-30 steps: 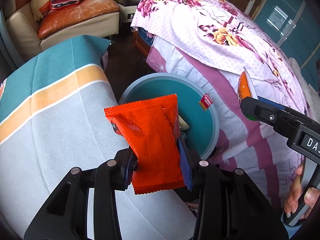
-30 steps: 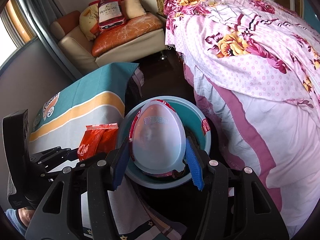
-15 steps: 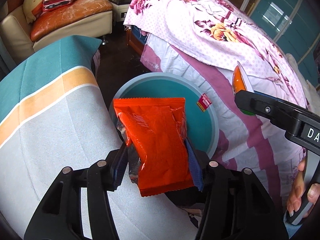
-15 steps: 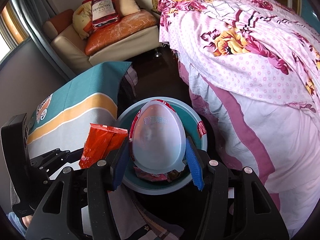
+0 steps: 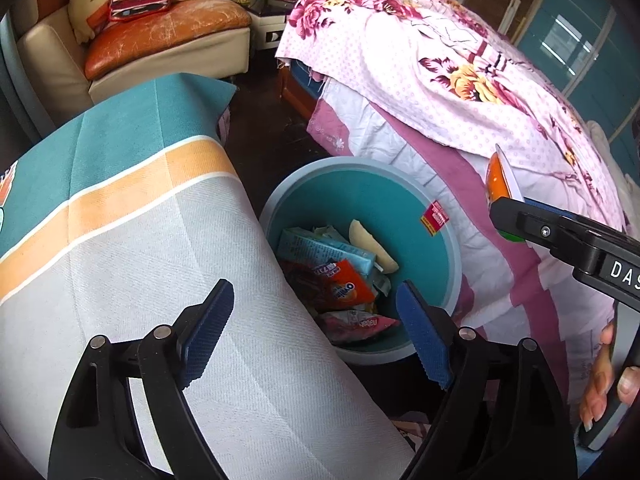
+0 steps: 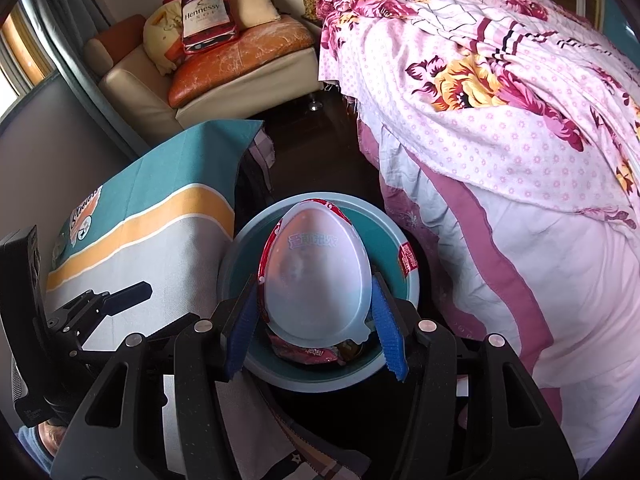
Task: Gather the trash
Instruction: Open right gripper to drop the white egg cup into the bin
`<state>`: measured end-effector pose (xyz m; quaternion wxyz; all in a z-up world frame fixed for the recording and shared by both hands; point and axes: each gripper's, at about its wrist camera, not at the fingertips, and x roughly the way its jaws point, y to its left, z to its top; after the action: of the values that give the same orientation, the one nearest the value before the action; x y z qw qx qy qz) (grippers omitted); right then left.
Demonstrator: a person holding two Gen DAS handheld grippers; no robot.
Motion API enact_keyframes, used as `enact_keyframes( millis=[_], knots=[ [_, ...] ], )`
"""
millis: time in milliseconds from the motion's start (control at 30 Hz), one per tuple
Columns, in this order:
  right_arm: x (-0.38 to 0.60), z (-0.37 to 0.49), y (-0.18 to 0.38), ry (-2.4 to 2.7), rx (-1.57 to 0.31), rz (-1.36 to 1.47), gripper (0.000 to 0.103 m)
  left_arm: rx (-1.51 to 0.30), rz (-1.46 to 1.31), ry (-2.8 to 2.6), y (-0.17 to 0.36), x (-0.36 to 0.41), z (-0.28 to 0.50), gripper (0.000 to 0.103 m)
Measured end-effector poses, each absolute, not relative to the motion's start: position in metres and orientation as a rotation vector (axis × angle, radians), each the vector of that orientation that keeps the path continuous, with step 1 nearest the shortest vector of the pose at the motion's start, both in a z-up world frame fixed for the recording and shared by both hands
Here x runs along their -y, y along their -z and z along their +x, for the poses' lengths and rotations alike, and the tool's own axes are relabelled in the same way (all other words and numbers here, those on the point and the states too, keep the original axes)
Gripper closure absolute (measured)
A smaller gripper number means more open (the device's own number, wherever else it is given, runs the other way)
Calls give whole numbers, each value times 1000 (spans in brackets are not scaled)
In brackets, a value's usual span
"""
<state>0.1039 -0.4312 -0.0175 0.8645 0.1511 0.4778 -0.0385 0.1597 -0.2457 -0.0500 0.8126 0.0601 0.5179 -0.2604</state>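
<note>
Here, the moment laid out item by item.

Left gripper: its jaws have just been opening and now stand wide apart with nothing between the blue pads; it hangs over the near edge of the bin, one finger over the cloth, the other over the bin's rim.

Right gripper: clamped about halfway on an egg-shaped plastic container, blue pads pressed to its two sides, holding it right above the bin.

Egg-shaped plastic container: translucent white face toward the camera, red printed rim; in the left wrist view only its orange edge shows at the right gripper's tip.

Bin: round, pale grey rim, teal inside, a red sticker on the inner wall; it stands on the dark floor between the covered table and the bed.

Trash in the bin: an orange snack wrapper lies on top, with a light blue carton, a pale wedge-shaped scrap and a pink wrapper around it.

Tablecloth: grey, orange stripe, teal border, draped just left of the bin.

Bed: pink floral sheets, right of the bin.

Sofa: cream with an orange seat, at the back, cushions on it.

Right hand: fingers wrapped on the gripper handle at the frame's lower right.
</note>
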Motion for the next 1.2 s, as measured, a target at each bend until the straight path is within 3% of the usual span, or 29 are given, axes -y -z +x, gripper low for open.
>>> enact_keyframes(
  millis=[500, 567, 967, 1033, 1200],
  knots=[
    [402, 121, 27, 49, -1052, 276, 51, -1097, 102, 512, 47, 215, 163, 18],
    [396, 123, 28, 44, -1058, 269, 51, -1096, 94, 505, 48, 209, 164, 10],
    [376, 136, 37, 47, -1104, 260, 51, -1090, 69, 480, 50, 179, 170, 9],
    [374, 138, 38, 50, -1110, 261, 42, -1093, 57, 472, 51, 174, 173, 9],
    [370, 141, 38, 60, -1112, 248, 37, -1098, 34, 461, 54, 164, 176, 9]
  ],
)
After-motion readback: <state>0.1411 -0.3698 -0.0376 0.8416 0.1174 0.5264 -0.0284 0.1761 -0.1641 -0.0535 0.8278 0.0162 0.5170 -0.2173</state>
